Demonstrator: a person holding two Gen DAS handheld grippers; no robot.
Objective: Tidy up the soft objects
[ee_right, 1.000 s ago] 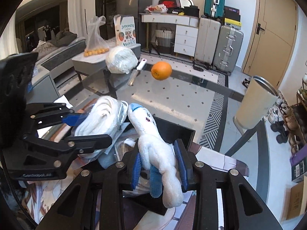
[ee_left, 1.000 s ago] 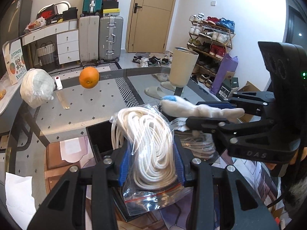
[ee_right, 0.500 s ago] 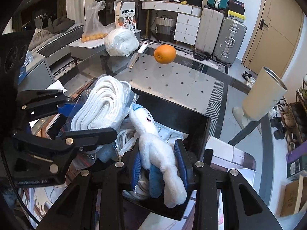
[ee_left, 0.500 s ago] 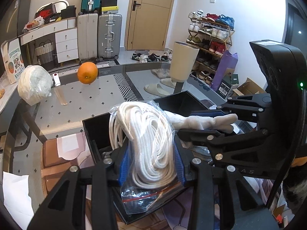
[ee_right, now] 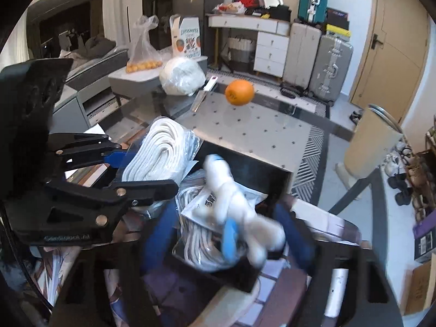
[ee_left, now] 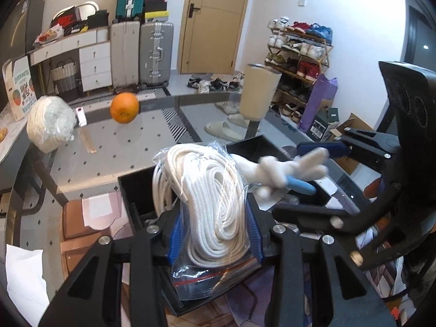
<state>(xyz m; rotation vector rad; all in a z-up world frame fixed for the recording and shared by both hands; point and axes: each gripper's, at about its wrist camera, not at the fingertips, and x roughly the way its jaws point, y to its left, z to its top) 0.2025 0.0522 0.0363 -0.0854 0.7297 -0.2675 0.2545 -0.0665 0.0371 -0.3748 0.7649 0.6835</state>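
Left claw [ee_left: 215,234] clamped on one bagged rope coil [ee_left: 212,204]; right claw [ee_right: 226,234] just opening, apart around one plush toy [ee_right: 234,207]; one orange [ee_left: 124,107] on worktop [ee_left: 114,152].

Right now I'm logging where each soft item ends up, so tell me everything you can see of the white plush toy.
The white plush toy is a small, fuzzy, stuffed figure with stubby limbs and light blue parts. It is motion-blurred, lying tilted over the black bin, above bagged rope already inside. The right gripper has just been opening; its blue pads stand apart on either side of the toy, no longer pressing it. Whether the toy already rests on the bin's contents cannot be told.
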